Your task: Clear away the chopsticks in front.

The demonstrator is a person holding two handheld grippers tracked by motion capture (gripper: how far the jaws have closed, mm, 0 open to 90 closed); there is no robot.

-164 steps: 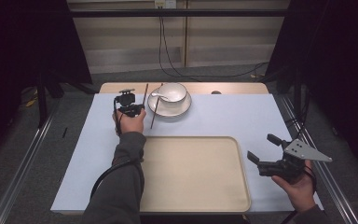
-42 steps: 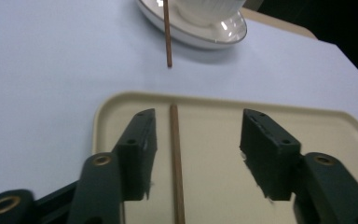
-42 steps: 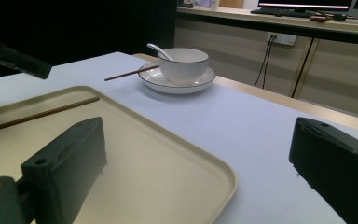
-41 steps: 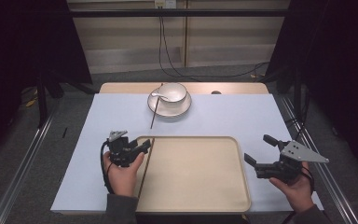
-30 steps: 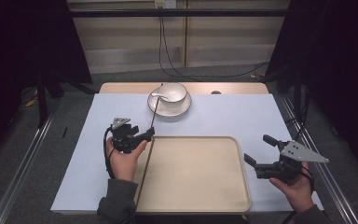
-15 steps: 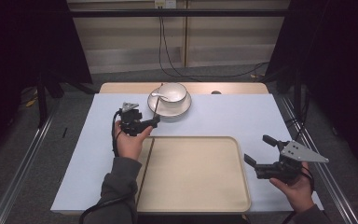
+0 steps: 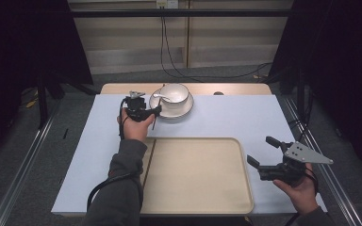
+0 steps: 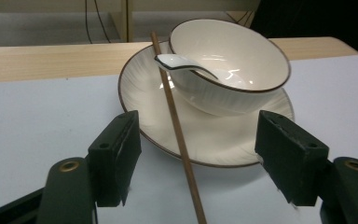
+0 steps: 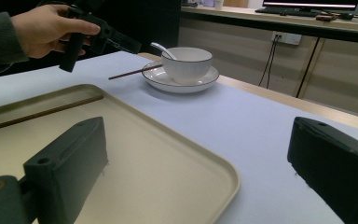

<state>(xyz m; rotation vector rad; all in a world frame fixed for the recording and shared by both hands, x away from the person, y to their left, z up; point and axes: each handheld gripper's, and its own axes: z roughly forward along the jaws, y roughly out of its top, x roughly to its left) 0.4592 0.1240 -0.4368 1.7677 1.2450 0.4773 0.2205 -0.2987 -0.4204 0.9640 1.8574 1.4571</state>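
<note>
Chopstick (image 8: 179, 135) — between left gripper (image 8: 200, 154) jaws

High view looks down; both tool views, low and level, share the bowl (image 8: 228, 65).

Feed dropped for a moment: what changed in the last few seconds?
The left gripper laid one chopstick in the tray, then moved back to the plate; its jaws have just been closing around the second chopstick, not yet touching. Right gripper, bowl and spoon stayed.
</note>
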